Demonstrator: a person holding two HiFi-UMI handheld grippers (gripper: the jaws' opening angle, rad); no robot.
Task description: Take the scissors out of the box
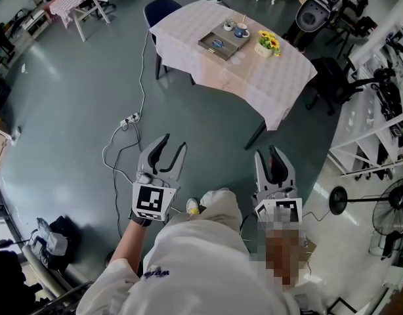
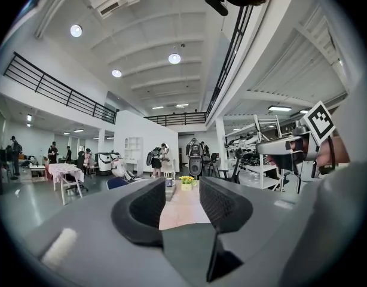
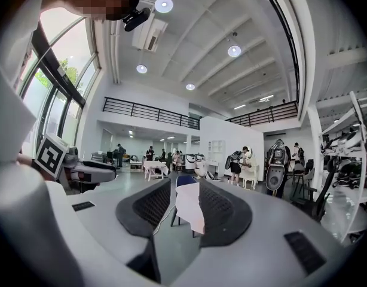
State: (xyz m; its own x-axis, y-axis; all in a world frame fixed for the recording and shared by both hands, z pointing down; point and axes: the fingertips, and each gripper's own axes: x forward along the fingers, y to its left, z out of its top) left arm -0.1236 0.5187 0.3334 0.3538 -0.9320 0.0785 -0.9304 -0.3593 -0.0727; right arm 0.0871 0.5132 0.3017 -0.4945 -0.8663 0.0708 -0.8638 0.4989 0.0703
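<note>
While left gripper (image 1: 174, 142) and right gripper (image 1: 266, 153) jaws stand parted and empty, the blue-handled scissors (image 1: 218, 43) lie in the shallow grey box (image 1: 229, 50) on the distant cloth-covered surface (image 1: 254, 77). Expect light, stiff, slick metal; grip the handles.

I count two grippers (image 1: 174, 142) (image 1: 266, 152) short of the table (image 1: 254, 81), one box (image 1: 207, 45) and one flower pot (image 1: 266, 47) on it.

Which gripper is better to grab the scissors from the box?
Probably left. The left gripper and right gripper are both open and far from the table, but the box shows straight between the left one's jaws.
</note>
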